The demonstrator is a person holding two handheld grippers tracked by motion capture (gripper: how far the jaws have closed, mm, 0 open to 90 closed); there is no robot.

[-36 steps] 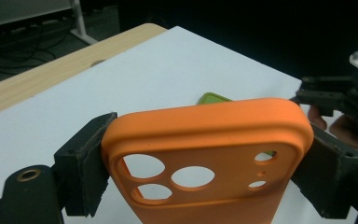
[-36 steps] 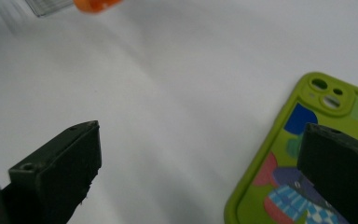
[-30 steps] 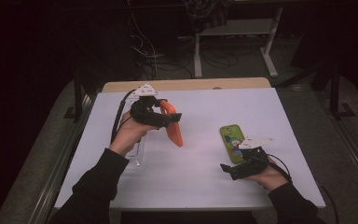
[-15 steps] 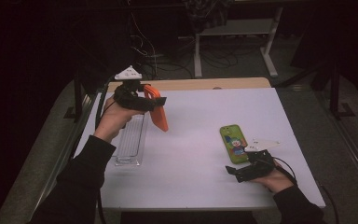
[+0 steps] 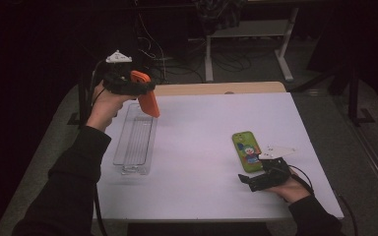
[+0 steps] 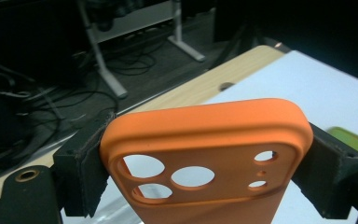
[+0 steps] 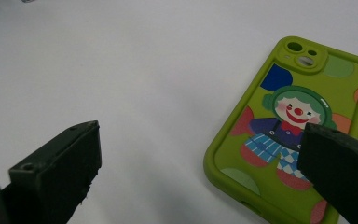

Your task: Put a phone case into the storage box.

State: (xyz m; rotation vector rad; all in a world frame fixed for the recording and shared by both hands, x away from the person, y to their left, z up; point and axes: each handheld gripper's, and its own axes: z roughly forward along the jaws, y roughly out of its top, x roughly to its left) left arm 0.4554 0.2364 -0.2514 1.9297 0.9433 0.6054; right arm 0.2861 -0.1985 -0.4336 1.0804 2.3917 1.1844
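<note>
My left gripper is raised above the far left corner of the table, shut on an orange phone case that hangs down from its jaws. In the left gripper view both pads squeeze the sides of the orange case near its camera cut-outs. Below it a clear plastic tray lies lengthwise on the white table. A green phone case with a clown picture lies flat at the right. My right gripper rests low just in front of it, open, with the green case beside its right jaw and bare tabletop between the jaws.
The white tabletop has a wooden strip along its far edge. Beyond it are metal desk legs and loose cables on a dark floor. The right hand sits close to the table's near right edge.
The left hand has carried the orange case up and away toward the far left, uncovering the clear tray. The right gripper has stayed almost in place near the green case.
</note>
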